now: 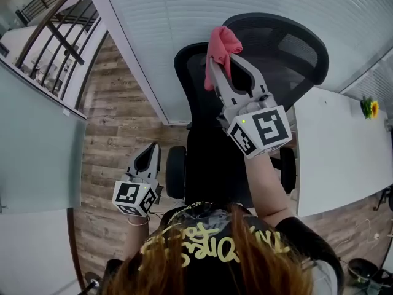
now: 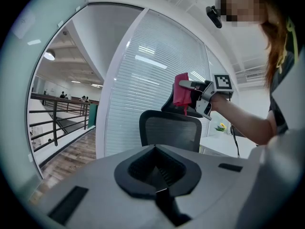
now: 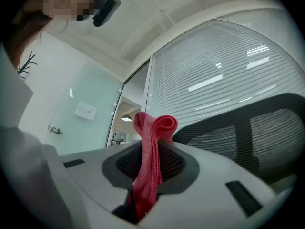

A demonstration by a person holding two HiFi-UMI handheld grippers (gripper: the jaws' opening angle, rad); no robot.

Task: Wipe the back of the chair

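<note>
A black mesh office chair stands below me, its back (image 1: pixel 288 48) against the blinds and its seat (image 1: pixel 212 158) toward me. My right gripper (image 1: pixel 223 59) is raised over the top of the chair back and is shut on a pink-red cloth (image 1: pixel 221 45). In the right gripper view the cloth (image 3: pixel 148 168) hangs folded between the jaws, with the chair back (image 3: pixel 259 135) to the right. My left gripper (image 1: pixel 151 150) hangs low beside the seat, shut on nothing. The left gripper view shows the chair back (image 2: pixel 171 131) ahead and the cloth (image 2: pixel 181 93) above it.
A white table (image 1: pixel 344 146) with a small yellow flower (image 1: pixel 369 107) stands right of the chair. A wall of white blinds (image 1: pixel 178 17) runs behind it. Wooden floor (image 1: pixel 116 121) and a dark railing (image 1: pixel 55 35) lie to the left, past a glass partition (image 1: pixel 37 140).
</note>
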